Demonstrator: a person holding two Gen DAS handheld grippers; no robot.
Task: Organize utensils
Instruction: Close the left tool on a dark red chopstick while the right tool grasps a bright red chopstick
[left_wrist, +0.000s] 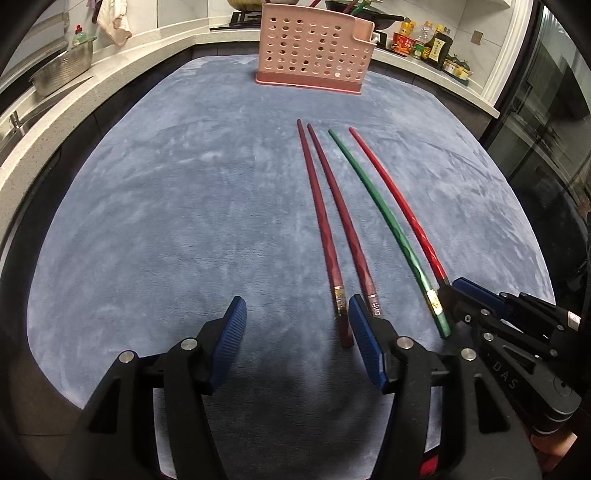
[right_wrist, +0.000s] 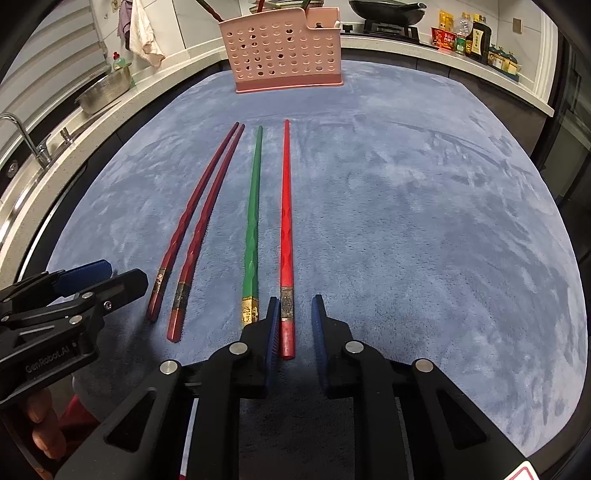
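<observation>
The red chopstick (right_wrist: 286, 236) lies on the blue-grey mat (right_wrist: 424, 221) with its long axis pointing straight away from the right gripper (right_wrist: 294, 325), toward the pink utensil holder (right_wrist: 284, 51) at the far edge. Its thick near end sits between the right jaws, which stand narrow around it; the left pad seems to touch, the right one shows a small gap. The left gripper (left_wrist: 295, 332) is open over the mat, one finger between the two dark red chopsticks (left_wrist: 325, 221), so the right hand is nearer for this pick

Two maroon chopsticks (right_wrist: 192, 229), a green chopstick (right_wrist: 253, 221) and a red chopstick (right_wrist: 286, 221) are lying on blue-grey cloth (right_wrist: 424, 221); a pink perforated holder (right_wrist: 284, 55) is standing far.
</observation>
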